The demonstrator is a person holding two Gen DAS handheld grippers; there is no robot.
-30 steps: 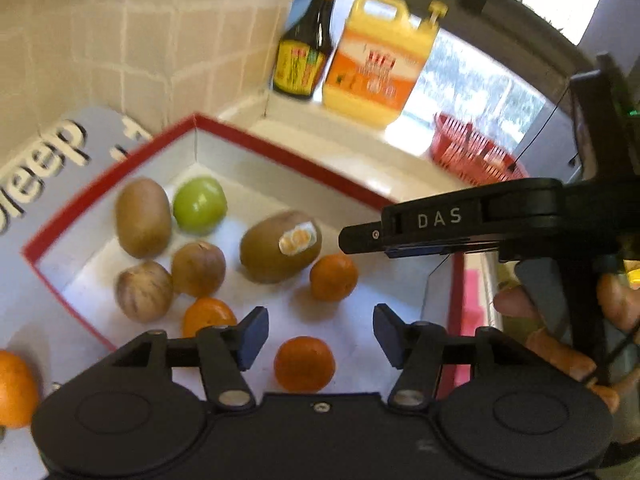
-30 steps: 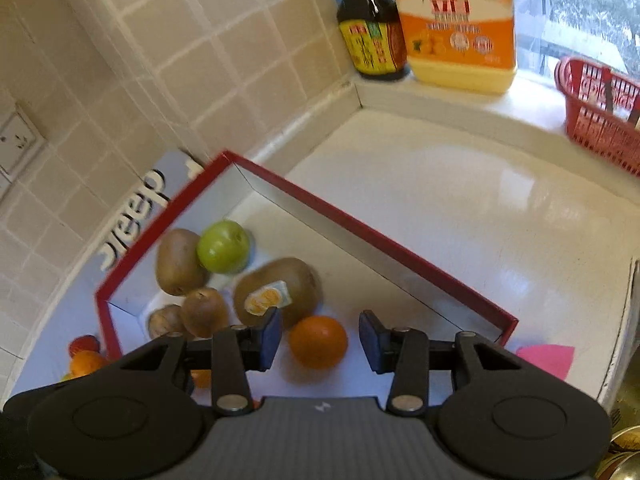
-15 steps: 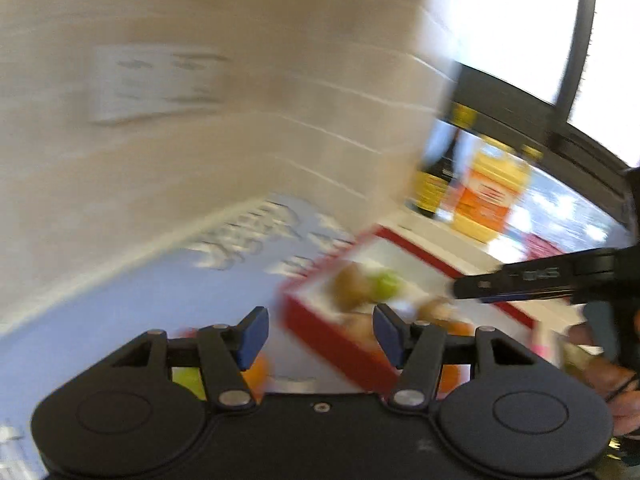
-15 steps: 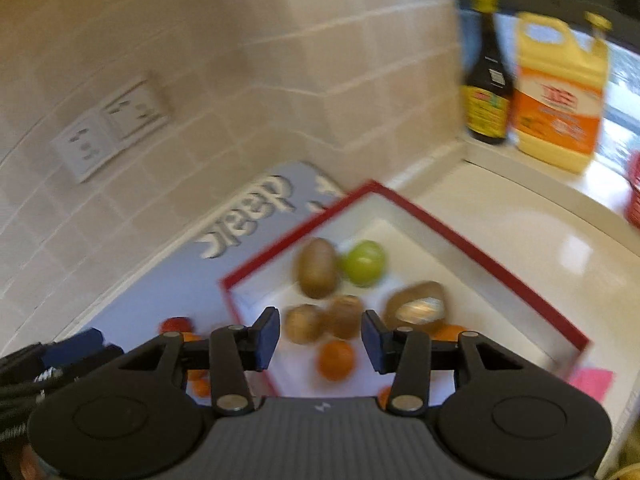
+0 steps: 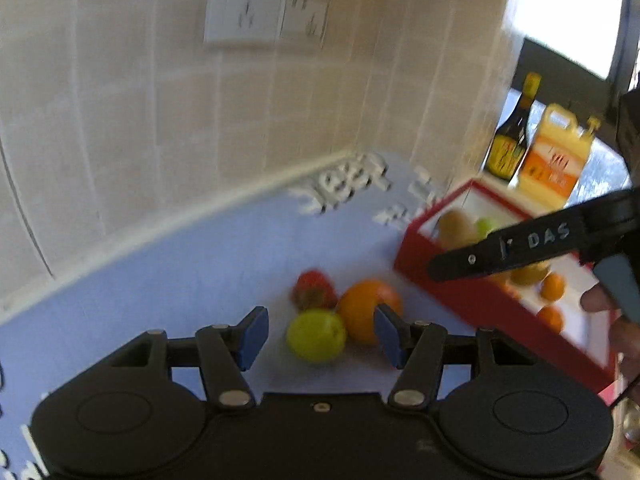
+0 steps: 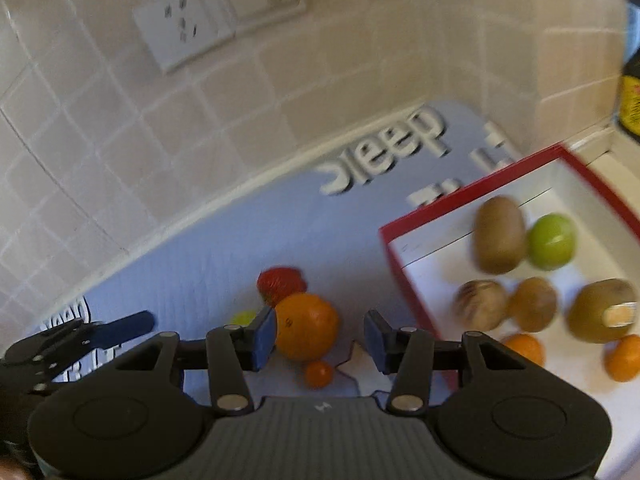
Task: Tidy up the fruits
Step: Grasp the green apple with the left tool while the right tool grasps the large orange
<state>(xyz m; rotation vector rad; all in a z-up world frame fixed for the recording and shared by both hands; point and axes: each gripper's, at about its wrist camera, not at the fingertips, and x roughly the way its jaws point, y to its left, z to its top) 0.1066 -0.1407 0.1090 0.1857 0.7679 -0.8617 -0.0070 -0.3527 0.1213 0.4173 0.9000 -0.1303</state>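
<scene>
A red-walled white box [image 5: 472,304] [image 6: 404,264] holds kiwis [image 6: 499,234], a green apple [image 6: 551,242], brown fruits and small oranges. Loose on the blue mat lie a large orange [image 5: 366,310] [image 6: 306,326], a green fruit [image 5: 316,334] [image 6: 244,317], a red strawberry [image 5: 314,290] [image 6: 280,282] and a tiny orange [image 6: 318,373]. My left gripper [image 5: 320,336] is open and empty, above the green fruit. My right gripper [image 6: 320,338] is open and empty, above the large orange. Its finger [image 5: 520,244] crosses the left wrist view over the box.
A tiled wall with sockets [image 5: 264,12] [image 6: 216,12] stands behind the blue mat [image 5: 200,272]. A dark sauce bottle [image 5: 512,140] and a yellow jug [image 5: 556,156] stand beyond the box. The left gripper's finger [image 6: 120,326] shows at the left of the right wrist view.
Both grippers have swung left, away from the box and over the loose fruits on the blue mat. Both stay open and empty.
</scene>
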